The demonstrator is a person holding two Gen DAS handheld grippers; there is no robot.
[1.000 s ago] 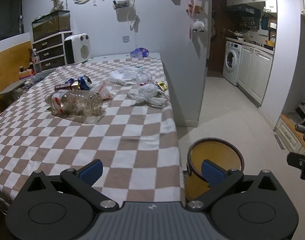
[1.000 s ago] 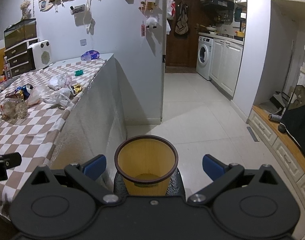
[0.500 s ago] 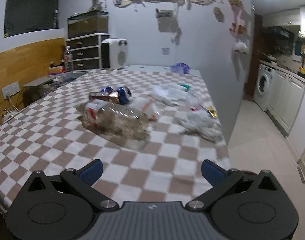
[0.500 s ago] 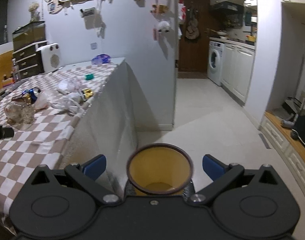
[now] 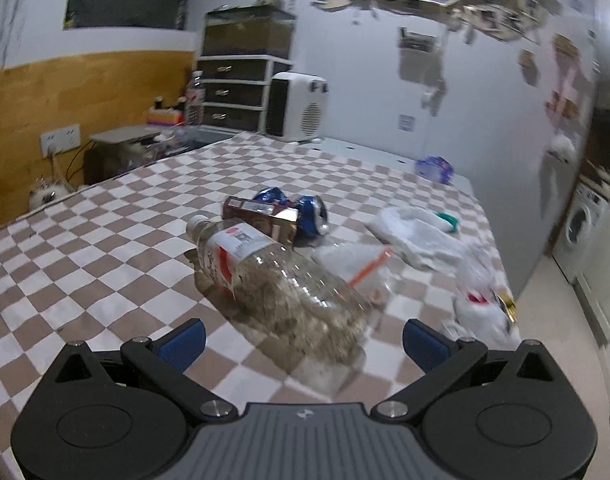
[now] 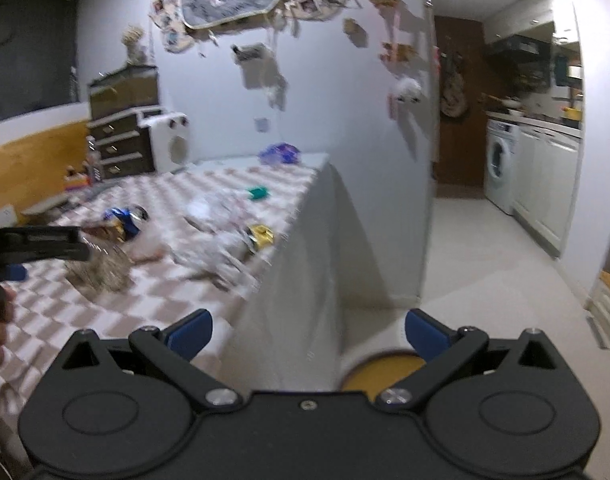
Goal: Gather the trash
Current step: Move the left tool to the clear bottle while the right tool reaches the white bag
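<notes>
A clear plastic bottle [image 5: 273, 276] lies on its side on the checked tablecloth [image 5: 105, 248], just ahead of my open left gripper [image 5: 303, 344]. Behind it lie a brown carton [image 5: 261, 216], a crushed blue can [image 5: 311, 216], white plastic bags [image 5: 417, 236] and a gold wrapper [image 5: 507, 304]. My right gripper [image 6: 309, 332] is open and empty, held over the table's right edge. The yellow bin [image 6: 385, 372] stands on the floor below it, mostly hidden. The left gripper [image 6: 37, 244] shows in the right wrist view beside the bottle [image 6: 101, 268].
A white heater [image 5: 297, 108], a dark drawer unit [image 5: 241, 88] and a purple bag [image 5: 435, 168] stand at the table's far end. A washing machine [image 6: 501, 168] and white cabinets [image 6: 545, 188] line the tiled floor [image 6: 485, 264] to the right.
My left gripper has swung left from the bin and moved in close to the bottle. My right gripper has risen and turned left, so the bin has slid under it.
</notes>
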